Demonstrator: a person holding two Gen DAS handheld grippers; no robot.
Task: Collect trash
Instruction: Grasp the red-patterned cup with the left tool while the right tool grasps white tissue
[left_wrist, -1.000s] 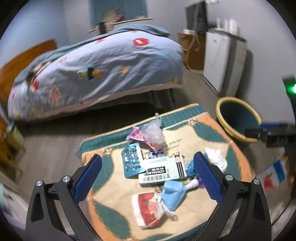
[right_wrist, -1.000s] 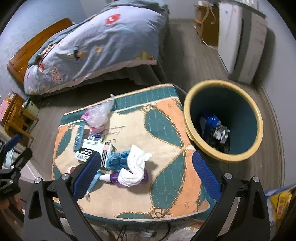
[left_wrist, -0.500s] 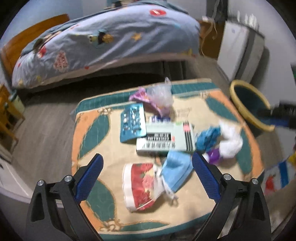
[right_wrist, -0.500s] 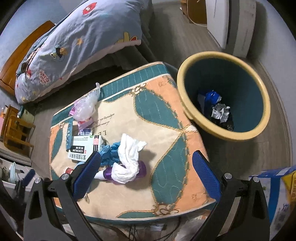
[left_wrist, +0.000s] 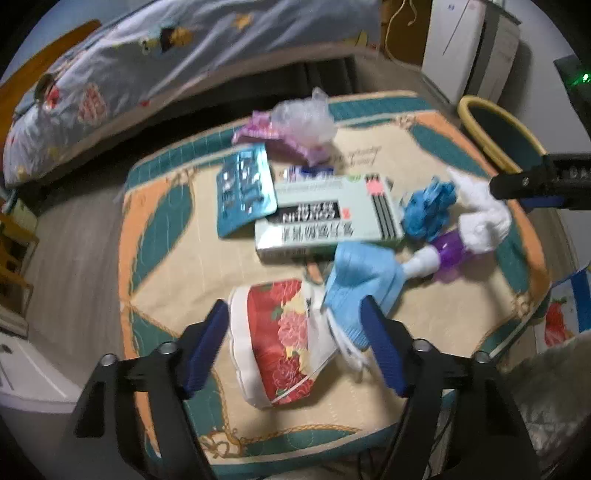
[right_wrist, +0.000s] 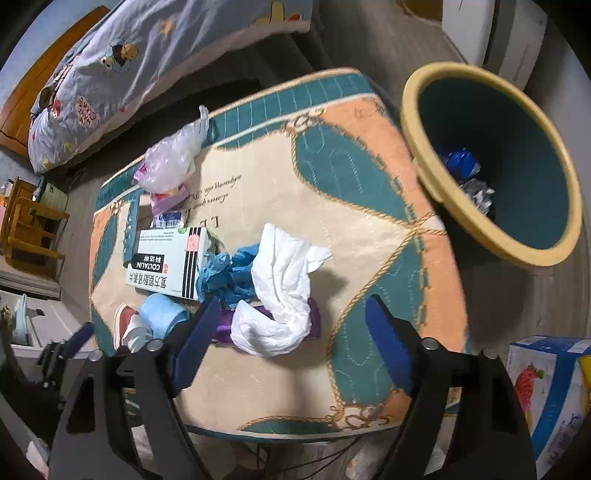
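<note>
**Caller:** Bedroom floor, bed (left_wrist: 155, 55) along the back, and your low desk (right_wrist: 369, 177) with its teal-and-peach cover is much bigger in both views than a second ago. You've brought both hands down onto the litter.

**Spotter:** And the tongs?

**Caller:** Your left tongs (left_wrist: 295, 343) have just been closing from full spread. They now bracket the red floral wrapper (left_wrist: 280, 339), with the blue face mask (left_wrist: 358, 280) just beside the right-hand pad. The pads aren't pressing yet, so nothing is held.

**Spotter:** Right side?

**Caller:** Same story. Your right tongs (right_wrist: 288, 339) have just been narrowing too, and the white tissue (right_wrist: 284, 291) sits between them, draped over a purple bottle (right_wrist: 314, 317), with the crumpled blue glove (right_wrist: 229, 277) touching it on the left. Still a gap on either side; no grip.

**Spotter:** So two grabs at once?

**Caller:** That's how I read it: you're lined up, one piece per hand. The medicine box (left_wrist: 328, 218), blister pack (left_wrist: 243, 188) and clear plastic bag (left_wrist: 303, 118) lie further back, untouched.

**Spotter:** Where does it all go?

**Caller:** The yellow-rimmed bin (right_wrist: 491, 162) stands just off the desk's right edge, a few scraps already at the bottom. Most of the pile is still on the desk, so you're early in the job.

**Spotter:** Anything to watch?

**Caller:** That tissue is soft; you may pinch the bottle along with it.
</note>
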